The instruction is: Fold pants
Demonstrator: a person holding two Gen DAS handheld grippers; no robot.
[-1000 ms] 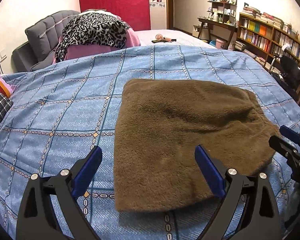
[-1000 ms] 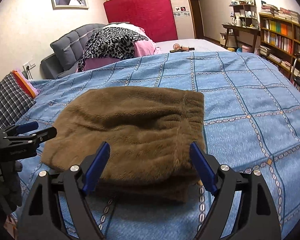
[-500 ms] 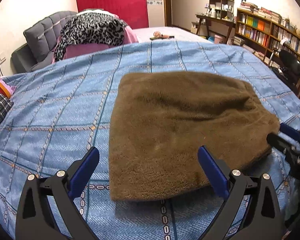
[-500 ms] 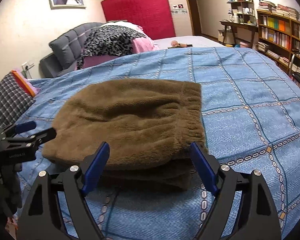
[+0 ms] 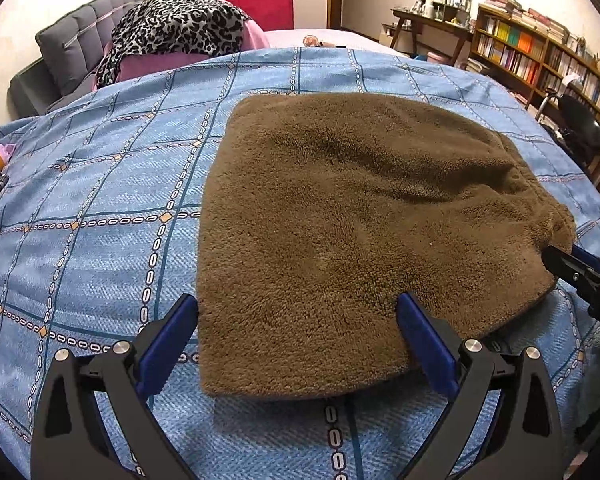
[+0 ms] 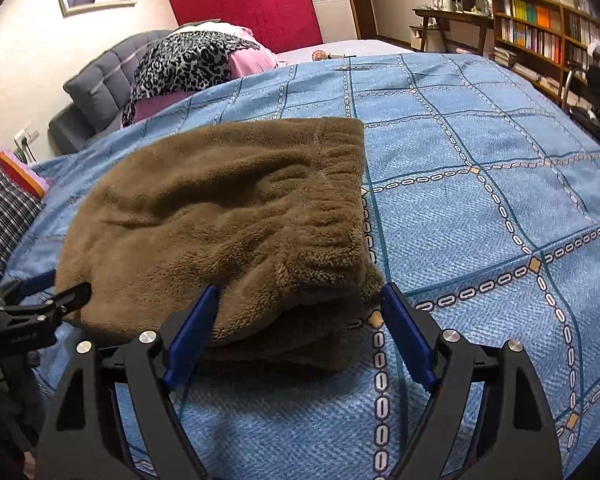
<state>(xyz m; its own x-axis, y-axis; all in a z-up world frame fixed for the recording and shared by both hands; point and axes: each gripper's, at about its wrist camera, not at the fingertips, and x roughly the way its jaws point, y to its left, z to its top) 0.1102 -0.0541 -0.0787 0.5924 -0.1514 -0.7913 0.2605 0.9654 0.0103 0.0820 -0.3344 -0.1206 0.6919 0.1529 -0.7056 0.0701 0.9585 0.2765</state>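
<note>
The brown fleece pants (image 5: 352, 232) lie folded in a thick stack on the blue patterned bedspread (image 5: 100, 200). They also show in the right wrist view (image 6: 228, 220), with the gathered waistband on the right side. My left gripper (image 5: 298, 316) is open, its blue pads straddling the near edge of the stack. My right gripper (image 6: 300, 304) is open, its pads on either side of the stack's near right corner. Each gripper shows at the edge of the other's view, the right one (image 5: 580, 272) and the left one (image 6: 48, 300).
A leopard-print blanket (image 5: 172, 28) lies over pink bedding by a grey headboard (image 5: 68, 48) at the back. Bookshelves (image 5: 540, 52) and a desk stand at the right. A plaid cloth (image 6: 4, 208) lies at the left bed edge.
Both grippers have moved forward toward the folded pants. The pads now sit at the near edge of the stack. The pants have not moved.
</note>
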